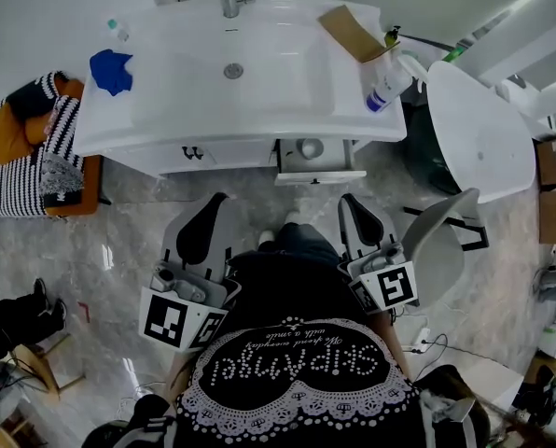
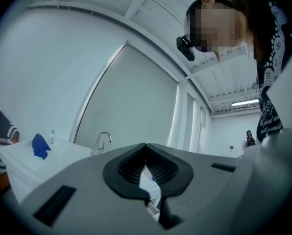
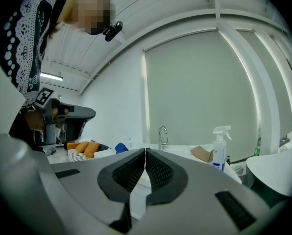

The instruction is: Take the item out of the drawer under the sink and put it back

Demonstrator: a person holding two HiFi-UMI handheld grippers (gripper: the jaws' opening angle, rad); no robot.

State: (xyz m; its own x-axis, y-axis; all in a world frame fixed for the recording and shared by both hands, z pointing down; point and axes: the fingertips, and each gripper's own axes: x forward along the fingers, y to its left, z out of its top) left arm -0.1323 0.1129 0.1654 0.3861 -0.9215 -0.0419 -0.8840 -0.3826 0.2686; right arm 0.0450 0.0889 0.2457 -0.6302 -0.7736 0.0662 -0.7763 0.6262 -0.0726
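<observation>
Both left gripper (image 1: 213, 203) and right gripper (image 1: 351, 203) (fingers (image 2: 129, 168) together) face the drawer (image 1: 332, 162).

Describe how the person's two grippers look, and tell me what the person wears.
The left gripper and the right gripper look alike: light grey, rounded plastic shells with black ribbed pads inside the jaws. Each carries a marker cube printed with black squares on white. The person wears a black top with white lace trim and white lettering.
</observation>
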